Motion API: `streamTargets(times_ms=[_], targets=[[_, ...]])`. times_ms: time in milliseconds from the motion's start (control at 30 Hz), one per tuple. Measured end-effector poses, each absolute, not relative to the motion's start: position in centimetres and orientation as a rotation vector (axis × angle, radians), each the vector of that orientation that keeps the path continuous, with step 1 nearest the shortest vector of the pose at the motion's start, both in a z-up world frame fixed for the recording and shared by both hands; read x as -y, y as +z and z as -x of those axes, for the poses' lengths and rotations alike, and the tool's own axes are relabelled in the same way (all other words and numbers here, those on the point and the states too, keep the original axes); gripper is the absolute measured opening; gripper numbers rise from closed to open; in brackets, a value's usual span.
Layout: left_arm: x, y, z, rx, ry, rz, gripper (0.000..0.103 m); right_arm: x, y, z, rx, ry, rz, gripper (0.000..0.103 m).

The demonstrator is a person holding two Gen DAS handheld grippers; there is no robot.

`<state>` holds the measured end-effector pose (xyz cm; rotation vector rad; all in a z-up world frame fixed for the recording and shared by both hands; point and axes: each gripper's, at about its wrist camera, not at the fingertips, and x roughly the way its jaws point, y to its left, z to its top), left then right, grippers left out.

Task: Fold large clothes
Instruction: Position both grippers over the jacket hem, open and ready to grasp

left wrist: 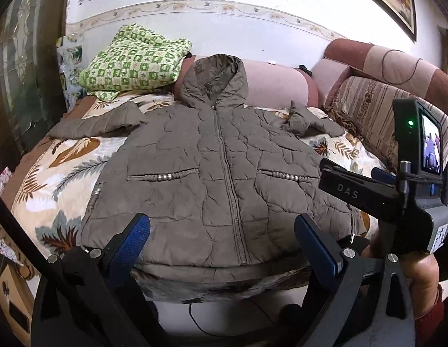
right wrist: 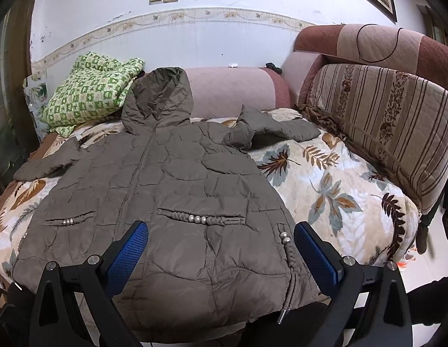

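Observation:
A large grey-brown quilted hooded jacket point(left wrist: 212, 162) lies flat, front up and zipped, on a leaf-print bedspread point(left wrist: 65, 159). Its hood points to the far wall and both sleeves spread sideways. It also shows in the right wrist view point(right wrist: 166, 202). My left gripper point(left wrist: 222, 231) is open and empty, hovering above the jacket's hem near the zip. My right gripper point(right wrist: 221, 240) is open and empty above the jacket's right hem, by the beaded pocket point(right wrist: 199, 219). The right gripper's body also shows in the left wrist view point(left wrist: 368, 193).
A green checked folded cloth point(left wrist: 134, 60) lies at the far left of the bed. Pink bolster cushions point(left wrist: 270, 84) line the wall. A striped cushion point(right wrist: 391, 133) stands along the right side. The near bed edge point(left wrist: 224, 286) drops to a floor with a black cable point(left wrist: 195, 318).

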<state>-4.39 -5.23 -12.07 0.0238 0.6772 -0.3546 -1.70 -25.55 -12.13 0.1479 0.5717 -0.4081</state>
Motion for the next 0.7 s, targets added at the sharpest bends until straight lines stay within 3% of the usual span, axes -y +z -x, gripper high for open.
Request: streamTargets(times_ms=[700], targets=[[4.3,-10.9,0.7,-0.633,-0.132,-0.137,0.1,25.9,-13.3,0.8,-0.601,-0.407,-0.126,0.102]])
